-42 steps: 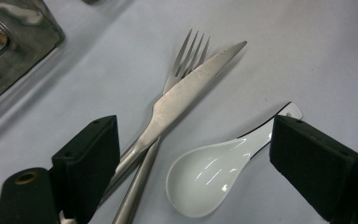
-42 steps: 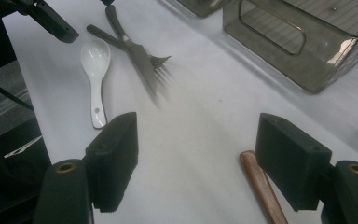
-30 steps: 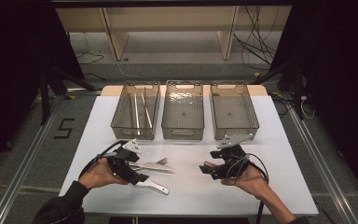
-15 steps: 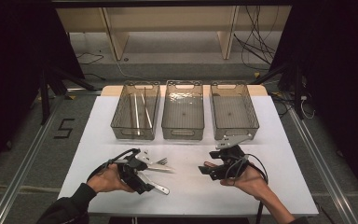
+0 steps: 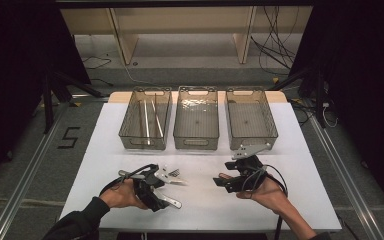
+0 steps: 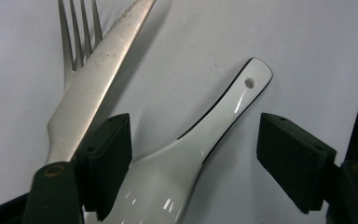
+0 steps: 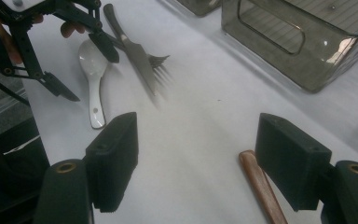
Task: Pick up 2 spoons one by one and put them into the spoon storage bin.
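White tabletop (image 5: 290,150) is seen with three clear plastic bins (image 5: 198,125) at the far side. Near left, a glossy white ceramic spoon (image 6: 200,140) is straddled by the left gripper (image 6: 193,158), jaws apart, beside a steel knife (image 6: 98,79) and fork (image 6: 77,42). Right gripper (image 7: 196,161) jaws are held apart.

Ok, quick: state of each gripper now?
Left gripper: open, jaws either side of the glossy white ceramic spoon.
Right gripper: open, holding nothing.

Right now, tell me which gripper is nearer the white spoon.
Left. The left gripper has its open jaws either side of the spoon; the right gripper sits well off to the spoon's right.
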`<state>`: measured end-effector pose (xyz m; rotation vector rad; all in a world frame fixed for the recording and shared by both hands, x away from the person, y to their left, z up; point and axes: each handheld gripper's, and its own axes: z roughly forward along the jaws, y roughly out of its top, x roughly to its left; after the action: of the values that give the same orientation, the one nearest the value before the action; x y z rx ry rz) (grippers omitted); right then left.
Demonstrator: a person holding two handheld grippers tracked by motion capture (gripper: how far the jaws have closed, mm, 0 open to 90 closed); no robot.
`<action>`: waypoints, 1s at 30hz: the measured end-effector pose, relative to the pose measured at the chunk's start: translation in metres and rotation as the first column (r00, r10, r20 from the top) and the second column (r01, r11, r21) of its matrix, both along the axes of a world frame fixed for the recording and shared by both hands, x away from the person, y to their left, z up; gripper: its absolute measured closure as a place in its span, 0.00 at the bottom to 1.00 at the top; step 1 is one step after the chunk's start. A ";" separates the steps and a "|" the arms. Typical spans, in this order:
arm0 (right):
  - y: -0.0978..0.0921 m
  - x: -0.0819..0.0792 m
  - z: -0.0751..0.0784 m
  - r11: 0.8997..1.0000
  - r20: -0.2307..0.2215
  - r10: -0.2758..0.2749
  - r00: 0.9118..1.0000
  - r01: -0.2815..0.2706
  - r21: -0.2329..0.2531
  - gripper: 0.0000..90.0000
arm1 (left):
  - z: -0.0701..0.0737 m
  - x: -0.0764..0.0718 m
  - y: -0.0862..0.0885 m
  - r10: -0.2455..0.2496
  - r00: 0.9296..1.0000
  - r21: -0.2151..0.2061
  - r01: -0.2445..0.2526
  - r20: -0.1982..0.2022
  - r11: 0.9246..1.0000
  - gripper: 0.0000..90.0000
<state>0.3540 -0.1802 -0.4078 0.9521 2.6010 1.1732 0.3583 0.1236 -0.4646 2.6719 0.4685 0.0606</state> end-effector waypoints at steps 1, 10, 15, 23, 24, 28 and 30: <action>0.000 0.000 0.000 1.000 0.000 0.000 1.000 0.000 0.000 0.34 | -0.001 0.000 -0.001 -0.001 1.000 0.003 0.001 0.001 1.000 0.31; 0.000 0.001 0.000 1.000 -0.005 0.001 1.000 -0.001 0.003 0.35 | -0.005 0.000 -0.007 -0.038 0.999 0.044 0.038 0.013 0.998 0.43; -0.001 0.001 0.001 1.000 0.000 -0.001 1.000 0.001 0.005 0.35 | -0.004 0.002 -0.007 -0.058 0.998 0.053 0.058 0.009 0.997 0.51; -0.001 0.001 0.001 1.000 -0.002 -0.001 1.000 0.001 0.005 0.35 | -0.003 0.003 -0.007 -0.057 0.998 0.058 0.056 0.004 0.997 0.70; -0.001 0.001 0.001 1.000 -0.002 -0.001 1.000 0.001 0.004 0.35 | -0.002 0.004 -0.007 -0.063 0.998 0.066 0.063 0.004 0.996 0.72; -0.002 0.001 0.001 1.000 -0.002 -0.002 1.000 0.002 0.005 0.35 | -0.002 0.005 -0.006 -0.040 0.999 0.052 0.040 -0.004 0.998 0.79; -0.002 0.001 0.001 1.000 -0.003 -0.003 1.000 0.003 0.005 0.35 | -0.003 0.005 -0.006 -0.026 1.000 0.049 0.026 -0.008 0.998 0.80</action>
<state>0.3550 -0.1821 -0.4066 0.9599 2.5991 1.1791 0.3630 0.1176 -0.4671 2.7270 0.4399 0.0559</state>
